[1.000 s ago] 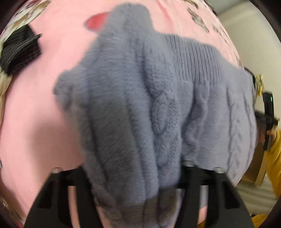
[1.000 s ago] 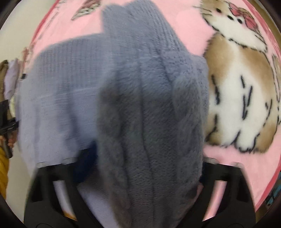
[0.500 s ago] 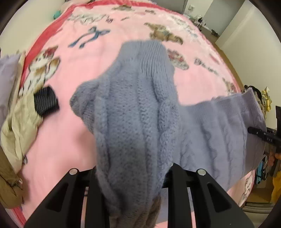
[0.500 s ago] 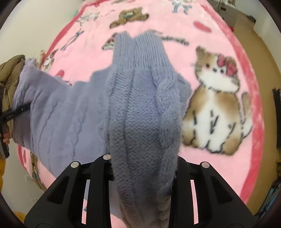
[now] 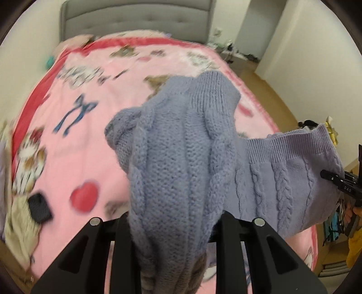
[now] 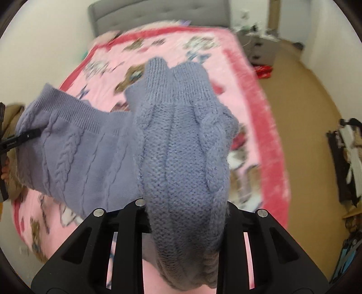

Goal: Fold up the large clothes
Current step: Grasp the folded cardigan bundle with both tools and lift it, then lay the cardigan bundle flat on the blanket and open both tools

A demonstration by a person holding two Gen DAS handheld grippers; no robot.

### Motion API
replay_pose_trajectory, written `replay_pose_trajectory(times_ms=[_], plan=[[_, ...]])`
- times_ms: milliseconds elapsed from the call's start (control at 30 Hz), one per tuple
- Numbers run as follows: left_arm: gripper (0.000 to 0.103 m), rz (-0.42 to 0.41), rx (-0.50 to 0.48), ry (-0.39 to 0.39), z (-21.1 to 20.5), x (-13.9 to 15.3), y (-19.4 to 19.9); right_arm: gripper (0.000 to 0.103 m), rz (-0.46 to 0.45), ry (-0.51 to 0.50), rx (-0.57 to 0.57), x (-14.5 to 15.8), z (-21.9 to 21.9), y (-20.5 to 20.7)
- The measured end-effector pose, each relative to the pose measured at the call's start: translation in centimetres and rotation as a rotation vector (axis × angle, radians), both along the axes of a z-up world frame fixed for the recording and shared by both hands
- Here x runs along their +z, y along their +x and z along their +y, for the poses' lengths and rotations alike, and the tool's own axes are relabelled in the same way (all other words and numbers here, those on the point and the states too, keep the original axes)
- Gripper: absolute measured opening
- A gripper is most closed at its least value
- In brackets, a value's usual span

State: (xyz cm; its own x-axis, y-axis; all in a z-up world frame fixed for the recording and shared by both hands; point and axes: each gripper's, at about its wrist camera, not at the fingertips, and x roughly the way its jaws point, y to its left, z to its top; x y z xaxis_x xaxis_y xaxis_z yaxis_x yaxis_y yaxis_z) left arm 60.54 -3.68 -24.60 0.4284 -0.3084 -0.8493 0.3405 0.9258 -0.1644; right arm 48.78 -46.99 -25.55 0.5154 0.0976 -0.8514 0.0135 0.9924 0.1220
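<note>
A lavender cable-knit sweater hangs in the air above the pink blanket, stretched between both grippers. My left gripper is shut on a bunched fold of it, and the knit drapes forward over the fingers. In the right wrist view my right gripper pinches another bunch of the sweater, its jaws still closing on the knit. The ribbed hem spans between the two. Each view shows the other gripper at its edge: the right gripper and the left gripper.
The bed has a grey padded headboard at the far end. A beige garment and a black item lie on its left edge. Tan floor runs along the right side, with clutter by the wall.
Both grippers have risen with the sweater, lifting it off the blanket. The views have tilted up, bringing the headboard and walls into sight. The right jaws have narrowed onto the knit.
</note>
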Motion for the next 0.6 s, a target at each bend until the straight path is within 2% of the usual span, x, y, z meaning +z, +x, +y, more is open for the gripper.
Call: replay_pose_trajectory(times_ms=[100,167,233,367,433,500,600], plan=[[0.023,0.037,-0.030,-0.034,-4.1,0.7,4.2,0.023,-0.019,0.012,-0.046,1.2,-2.9,0.6],[0.023,0.032,-0.070,-0.008,-6.8,0.5,6.4,0.023,-0.018,0.019,-0.082,1.3,-5.0,0.8],[0.024,0.027,-0.122,0.052,-10.1,-0.5,9.0,0.023,0.000,0.035,-0.118,0.2,-6.9,1.0],[0.024,0.076,-0.178,0.179,-15.5,-4.7,13.5,0.023,0.051,0.086,-0.202,-4.1,-10.0,1.5],[0.024,0.082,-0.197,0.288,-17.7,-7.6,14.9,0.023,0.099,0.094,-0.255,-7.4,-11.7,1.7],[0.024,0.110,-0.175,0.337,-18.3,-10.0,16.0,0.024,0.133,0.113,-0.310,-9.8,-12.9,1.5],[0.026,0.158,-0.124,0.359,-17.7,-12.7,16.8,0.029,0.179,0.164,-0.388,-14.1,-15.1,1.2]])
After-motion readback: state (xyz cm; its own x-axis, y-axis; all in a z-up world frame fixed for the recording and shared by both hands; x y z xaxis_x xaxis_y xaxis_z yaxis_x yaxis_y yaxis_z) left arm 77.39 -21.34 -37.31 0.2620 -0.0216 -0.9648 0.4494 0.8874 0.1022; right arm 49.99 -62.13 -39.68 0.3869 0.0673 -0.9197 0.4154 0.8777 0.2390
